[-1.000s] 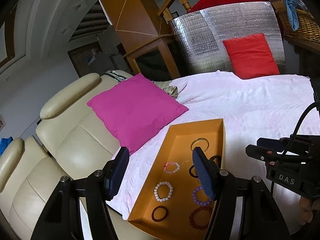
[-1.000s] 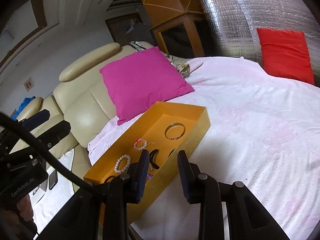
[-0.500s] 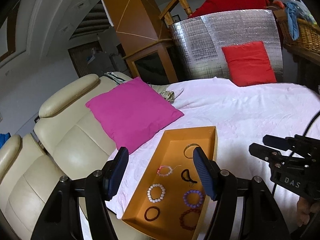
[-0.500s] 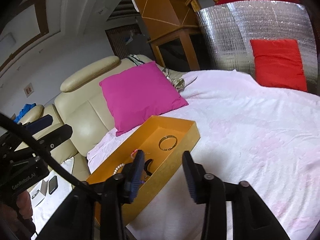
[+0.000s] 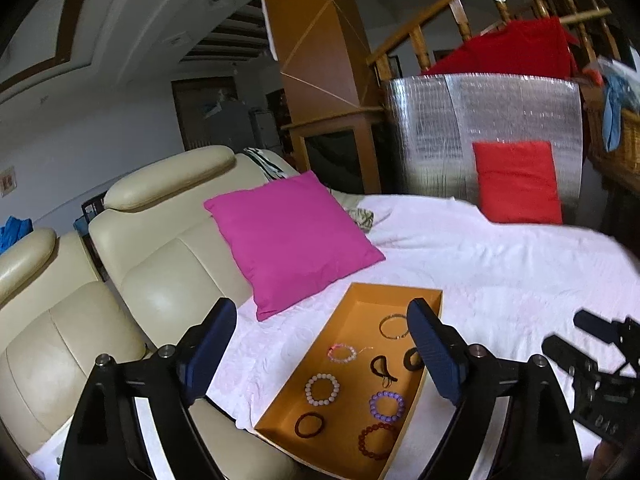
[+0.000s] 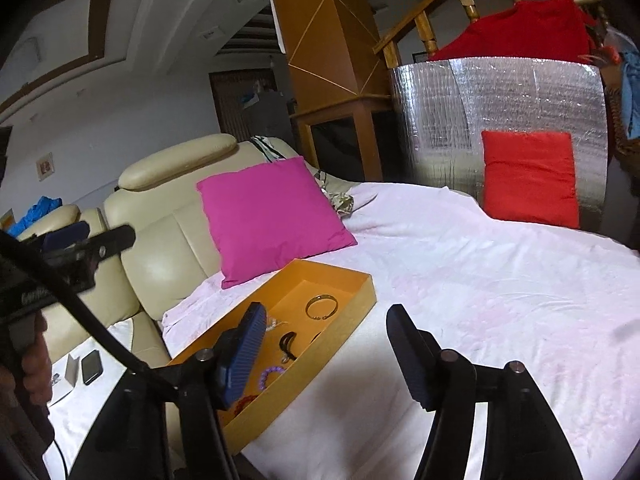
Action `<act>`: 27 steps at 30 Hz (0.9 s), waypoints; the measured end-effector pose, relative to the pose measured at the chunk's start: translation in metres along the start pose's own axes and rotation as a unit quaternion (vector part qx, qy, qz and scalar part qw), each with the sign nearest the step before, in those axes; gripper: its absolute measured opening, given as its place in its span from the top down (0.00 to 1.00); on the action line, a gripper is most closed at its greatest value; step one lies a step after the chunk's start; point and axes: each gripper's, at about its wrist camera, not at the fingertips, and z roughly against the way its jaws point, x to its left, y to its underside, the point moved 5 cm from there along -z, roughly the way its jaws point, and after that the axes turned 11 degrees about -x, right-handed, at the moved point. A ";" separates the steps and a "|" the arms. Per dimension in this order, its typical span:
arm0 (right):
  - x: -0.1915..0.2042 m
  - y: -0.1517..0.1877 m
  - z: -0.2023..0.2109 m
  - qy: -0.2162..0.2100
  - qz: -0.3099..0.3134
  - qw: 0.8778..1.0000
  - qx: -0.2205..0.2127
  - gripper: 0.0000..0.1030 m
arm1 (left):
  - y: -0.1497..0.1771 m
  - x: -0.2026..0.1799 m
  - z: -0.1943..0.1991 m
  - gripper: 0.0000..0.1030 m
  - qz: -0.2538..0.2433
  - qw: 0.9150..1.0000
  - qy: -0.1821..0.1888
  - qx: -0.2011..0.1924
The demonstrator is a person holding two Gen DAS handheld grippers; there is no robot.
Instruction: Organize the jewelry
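An orange tray (image 5: pixel 362 304) lies on a bed covered with a pale pink sheet (image 5: pixel 500 264), its long axis running from about 7 o'clock up toward 1 o'clock in the left wrist view. The left gripper (image 5: pixel 322 344) hovers above the tray's near half, its two blue-padded fingers wide apart and holding nothing. Inside the tray, a gold bangle (image 5: pixel 394 326) sits at the far end, around 12 o'clock; a pink bead bracelet (image 5: pixel 342 354) lies below it to the left, with a black hair tie (image 5: pixel 382 366) just beside it at 3 o'clock. Nearer the camera come a white bead bracelet (image 5: pixel 322 390) and a purple bead bracelet (image 5: pixel 387 406), then a dark red band (image 5: pixel 309 424) and a red bead bracelet (image 5: pixel 376 442) at the tray's 6 o'clock end. All pieces lie apart from one another. The right gripper (image 6: pixel 324 348) hangs over the tray's right wall and the sheet beside it, its fingers also spread open and empty. A magenta cushion (image 5: pixel 292 236) rests at 11 o'clock from the tray, leaning toward a cream leather seat (image 5: pixel 160 276). A red cushion (image 5: pixel 518 182) stands against a silver foil panel (image 5: pixel 480 120) at 1 o'clock.
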 end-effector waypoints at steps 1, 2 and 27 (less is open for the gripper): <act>0.002 -0.001 0.004 0.000 0.003 1.000 0.001 0.35 | -0.002 0.002 0.003 0.12 0.003 1.000 -0.001 -0.002; 0.005 -0.002 0.009 0.002 0.008 1.000 0.002 0.35 | -0.005 0.005 0.009 0.12 0.007 1.000 -0.002 -0.005; 0.099 -0.046 0.113 0.015 0.079 0.996 -0.033 0.27 | -0.030 0.065 0.099 0.01 0.063 0.995 -0.069 -0.037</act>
